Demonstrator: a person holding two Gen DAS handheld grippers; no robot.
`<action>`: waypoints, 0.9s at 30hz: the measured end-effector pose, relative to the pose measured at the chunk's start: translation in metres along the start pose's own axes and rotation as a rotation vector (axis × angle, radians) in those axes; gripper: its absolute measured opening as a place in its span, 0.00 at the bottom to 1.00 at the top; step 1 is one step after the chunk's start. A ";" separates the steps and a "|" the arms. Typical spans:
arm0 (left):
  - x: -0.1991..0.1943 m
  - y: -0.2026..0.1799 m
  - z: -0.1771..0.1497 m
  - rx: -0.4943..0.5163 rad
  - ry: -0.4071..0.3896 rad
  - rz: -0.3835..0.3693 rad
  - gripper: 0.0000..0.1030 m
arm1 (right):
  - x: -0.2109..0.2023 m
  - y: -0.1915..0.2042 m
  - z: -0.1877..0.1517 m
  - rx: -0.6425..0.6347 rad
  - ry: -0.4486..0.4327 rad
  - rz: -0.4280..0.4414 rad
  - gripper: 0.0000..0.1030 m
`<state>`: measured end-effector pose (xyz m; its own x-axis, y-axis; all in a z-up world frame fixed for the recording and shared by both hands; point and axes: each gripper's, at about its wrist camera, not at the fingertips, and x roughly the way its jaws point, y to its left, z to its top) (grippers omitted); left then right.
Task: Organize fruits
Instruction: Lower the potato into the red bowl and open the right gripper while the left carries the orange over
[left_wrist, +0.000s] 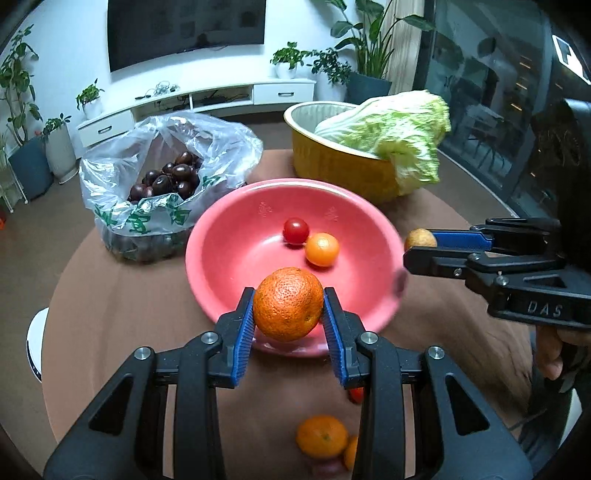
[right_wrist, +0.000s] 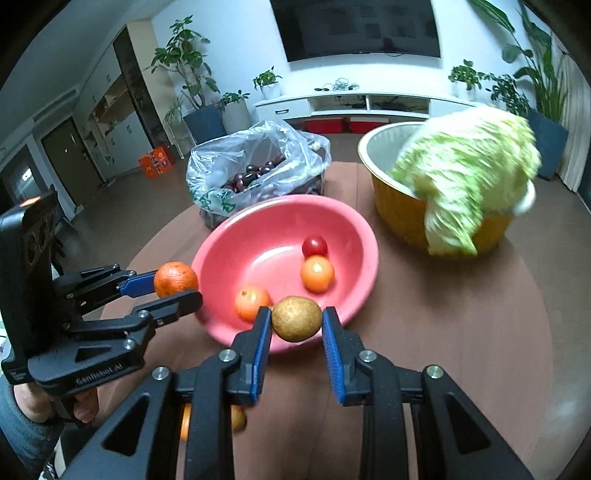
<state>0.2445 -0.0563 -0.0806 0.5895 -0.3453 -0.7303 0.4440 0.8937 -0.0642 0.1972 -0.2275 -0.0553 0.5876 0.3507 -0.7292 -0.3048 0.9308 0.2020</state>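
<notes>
My left gripper (left_wrist: 290, 295) is shut on a mandarin (left_wrist: 288, 310), held over the near rim of the pink bowl (left_wrist: 229, 236). My right gripper (right_wrist: 297, 312) is shut on a round tan fruit (right_wrist: 296, 321) above the same bowl's (right_wrist: 258, 236) near edge. Each gripper shows in the other's view: the left gripper (right_wrist: 177, 286) at the left, the right gripper (left_wrist: 419, 244) at the right. A red cherry tomato (right_wrist: 314, 246) and an orange fruit (right_wrist: 317, 273) lie inside the bowl, with a third orange-red fruit (right_wrist: 252, 302) nearer to me.
A clear plastic bag (left_wrist: 166, 177) of dark fruits sits behind the bowl on the left. A yellow basin (left_wrist: 332, 162) holding a cabbage (left_wrist: 391, 133) stands at the back right. More small fruits (left_wrist: 321, 435) lie on the brown round table (left_wrist: 110, 295) beneath my left gripper.
</notes>
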 end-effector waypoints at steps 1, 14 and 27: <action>0.006 0.003 0.002 -0.002 0.008 0.002 0.32 | 0.007 0.000 0.003 -0.010 0.010 -0.007 0.29; 0.045 0.007 -0.001 0.021 0.065 0.002 0.33 | 0.057 -0.007 0.016 -0.063 0.087 -0.083 0.29; 0.049 0.004 -0.001 0.041 0.071 0.007 0.33 | 0.060 -0.011 0.020 -0.056 0.081 -0.098 0.29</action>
<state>0.2747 -0.0690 -0.1168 0.5437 -0.3164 -0.7774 0.4682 0.8830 -0.0320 0.2504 -0.2146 -0.0883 0.5546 0.2464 -0.7948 -0.2913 0.9522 0.0919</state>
